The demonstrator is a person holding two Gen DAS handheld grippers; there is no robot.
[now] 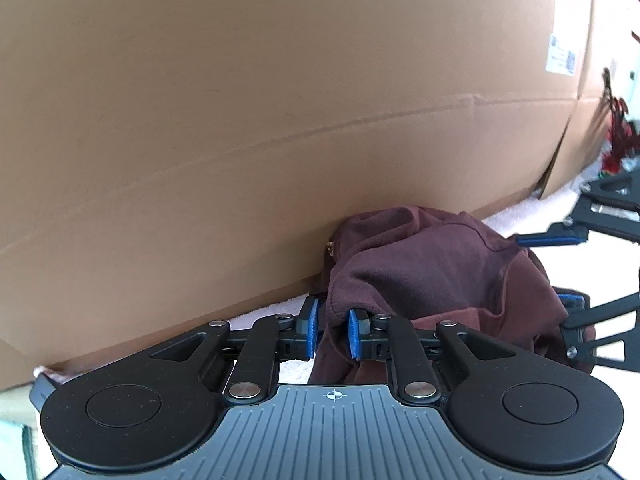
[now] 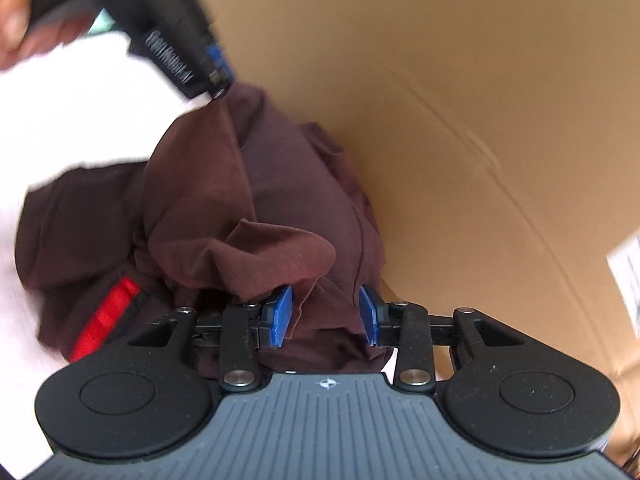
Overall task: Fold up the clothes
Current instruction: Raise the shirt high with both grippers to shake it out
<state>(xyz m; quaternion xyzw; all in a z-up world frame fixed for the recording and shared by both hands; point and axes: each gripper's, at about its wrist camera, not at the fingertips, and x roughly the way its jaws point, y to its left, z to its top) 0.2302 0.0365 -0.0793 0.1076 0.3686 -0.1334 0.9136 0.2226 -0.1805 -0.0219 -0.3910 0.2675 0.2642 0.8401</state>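
The garment [image 1: 432, 272], a dark maroon heap, lies bunched on a white cloth [image 1: 516, 212] against the foot of a big cardboard box [image 1: 280, 100]; its shape and which part is sleeve or hem cannot be made out. In the left wrist view the left gripper [image 1: 334, 330] stands part spread with a fold of the garment hanging between its blue pads; whether the pads press on it is hard to tell. The right gripper [image 1: 560, 268] enters at that view's right edge, cut off, its lower finger half buried behind cloth. The right wrist view is motion-blurred: there the right gripper [image 2: 325, 316] is spread wider with cloth [image 2: 224, 184] in the gap, its pads apart from it. Only this view shows a red strip [image 2: 106, 320] in the heap, a hand [image 2: 20, 20] at the top left corner, and the left gripper [image 2: 218, 76] from behind.
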